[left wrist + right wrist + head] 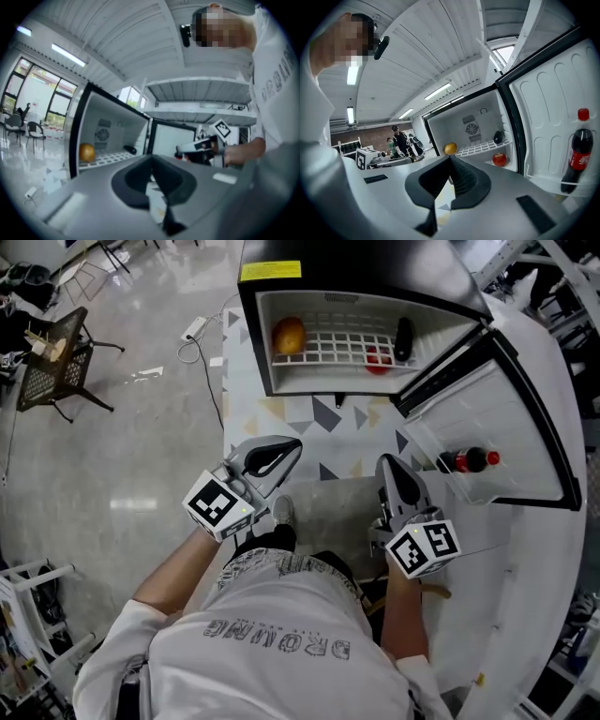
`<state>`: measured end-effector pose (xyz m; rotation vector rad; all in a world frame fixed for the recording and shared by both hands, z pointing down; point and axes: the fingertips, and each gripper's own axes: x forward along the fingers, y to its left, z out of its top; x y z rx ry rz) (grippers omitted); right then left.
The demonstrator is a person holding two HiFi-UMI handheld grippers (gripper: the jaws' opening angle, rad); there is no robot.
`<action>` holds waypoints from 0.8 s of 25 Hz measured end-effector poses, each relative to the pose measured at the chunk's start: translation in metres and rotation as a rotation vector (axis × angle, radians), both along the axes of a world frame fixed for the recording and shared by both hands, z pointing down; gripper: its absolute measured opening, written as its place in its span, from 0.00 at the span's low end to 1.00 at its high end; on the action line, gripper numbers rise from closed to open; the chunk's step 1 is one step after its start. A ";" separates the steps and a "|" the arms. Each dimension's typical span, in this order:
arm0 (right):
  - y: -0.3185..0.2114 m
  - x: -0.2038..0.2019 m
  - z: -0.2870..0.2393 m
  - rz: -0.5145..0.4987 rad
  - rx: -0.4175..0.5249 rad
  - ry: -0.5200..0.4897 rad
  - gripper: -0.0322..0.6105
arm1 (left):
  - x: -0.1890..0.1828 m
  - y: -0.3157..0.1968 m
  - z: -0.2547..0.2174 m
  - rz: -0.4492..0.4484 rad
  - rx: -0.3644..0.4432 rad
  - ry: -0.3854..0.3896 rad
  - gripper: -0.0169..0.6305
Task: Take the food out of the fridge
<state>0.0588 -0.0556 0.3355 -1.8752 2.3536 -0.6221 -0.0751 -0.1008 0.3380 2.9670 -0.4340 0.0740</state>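
Left hand-held gripper (293, 445) and right hand-held gripper (388, 461) both clenched, empty, facing the open fridge (366, 302)
Head view: I see them side by side, apart, short of the fridge; door (511, 418) swung right. Orange (289, 335) and dark item (403, 338) on the wire shelf (337, 341), apple (378, 360) under it, cola bottle (469, 461) in the door rack. Left gripper view: jaws together, nothing between, orange ahead-left. Right gripper view: jaws together, nothing held, food well beyond the tips

This looks like a large lab or workshop hall: a polished grey floor (131, 427) with a power strip (195, 329) lying on it, white metal racks (197, 111), strip lights (351, 75) under a ribbed ceiling (436, 37), and people (400, 140) standing at the back.
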 end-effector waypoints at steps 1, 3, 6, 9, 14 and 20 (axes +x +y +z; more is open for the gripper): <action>-0.003 -0.001 -0.001 0.005 0.000 -0.001 0.03 | 0.000 -0.004 0.000 0.005 0.000 0.000 0.04; -0.008 -0.001 0.000 0.016 -0.003 -0.001 0.03 | 0.002 -0.012 0.001 0.016 0.000 0.000 0.04; -0.013 0.001 0.004 0.032 -0.006 -0.006 0.03 | 0.007 -0.023 0.006 0.031 0.002 -0.015 0.04; -0.018 0.006 0.010 0.051 -0.013 -0.019 0.03 | 0.017 -0.035 0.017 0.041 -0.006 -0.035 0.04; -0.027 0.024 0.019 0.081 -0.008 -0.039 0.03 | 0.044 -0.050 0.033 0.066 0.003 -0.071 0.04; -0.040 0.053 0.029 0.082 0.006 -0.041 0.03 | 0.083 -0.065 0.047 0.072 0.015 -0.095 0.05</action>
